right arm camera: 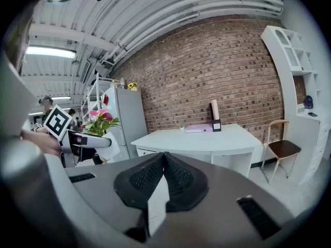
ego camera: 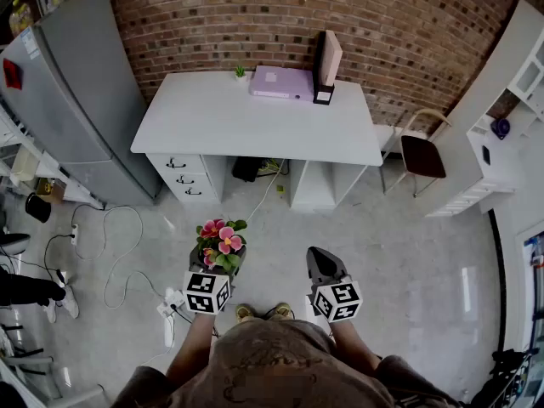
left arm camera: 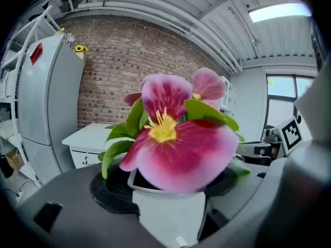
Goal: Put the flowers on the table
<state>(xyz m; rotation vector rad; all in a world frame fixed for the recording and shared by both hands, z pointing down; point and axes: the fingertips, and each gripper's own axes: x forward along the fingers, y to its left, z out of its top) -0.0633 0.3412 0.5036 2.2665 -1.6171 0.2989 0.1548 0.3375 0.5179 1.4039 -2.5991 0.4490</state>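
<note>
Over floor [ego camera: 408, 262], short of bench [ego camera: 255, 121]: your left gripper [ego camera: 214, 269] grasps flowers [ego camera: 220, 241] upright; right gripper [ego camera: 321, 263] clenched, empty, alongside; cable [ego camera: 119, 253] trails left.

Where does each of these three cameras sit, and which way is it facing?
Head view: on the person's head, looking down toward desk; shows forearms, left gripper, right gripper.
Left gripper view: on that gripper, facing the potted flowers it grips.
Right gripper view: on that gripper, facing desk; jaws shut, empty.
Shared: all show the desk.

Brick wall [ego camera: 221, 15], grey fridge [ego camera: 76, 92], perhaps a window [left arm camera: 282, 99].
</note>
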